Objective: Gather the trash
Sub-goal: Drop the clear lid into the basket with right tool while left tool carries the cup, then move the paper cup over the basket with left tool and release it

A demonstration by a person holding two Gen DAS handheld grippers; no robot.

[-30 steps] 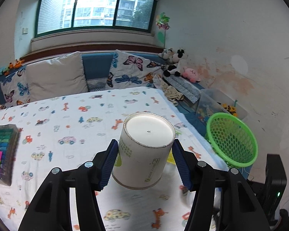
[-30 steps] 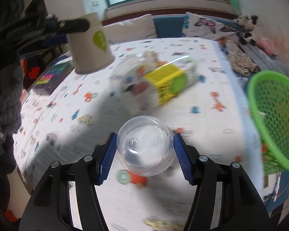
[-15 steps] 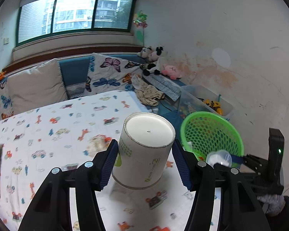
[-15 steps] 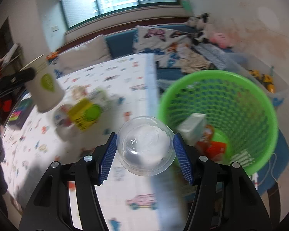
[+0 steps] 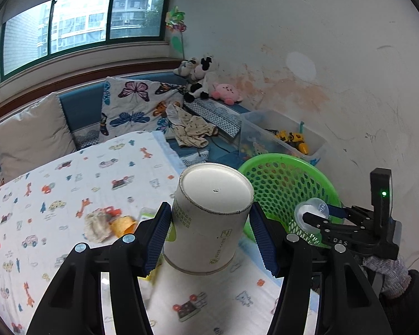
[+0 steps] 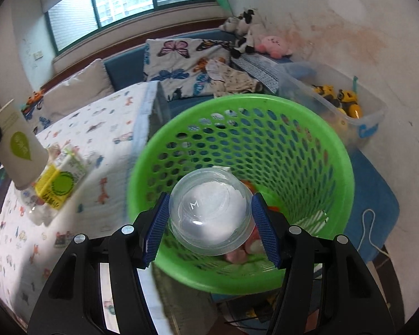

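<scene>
On the left, the bench (image 5: 69, 184) is covered by a white cloth printed with little cars and animals. A crumpled wrapper (image 5: 97, 224) and an orange scrap (image 5: 123, 223) lie on it, blurred. From the right wrist view a yellow-and-green carton (image 6: 60, 180) lies on the same cloth.

The left claw (image 5: 211, 233) is clenched on a white paper cup (image 5: 209, 215), its blue pads pressed against both sides of the cup, held above the near edge of the bench with the cup's flat end facing the camera.

Further right stands the green basket (image 6: 335, 150), just beside the bench, with some packaging inside. The right claw (image 6: 209, 223) grips a clear plastic cup (image 6: 211, 213) between its pads, poised over the basket's open mouth. A clear toy bin (image 6: 371, 117) sits behind the basket against the wall.
</scene>
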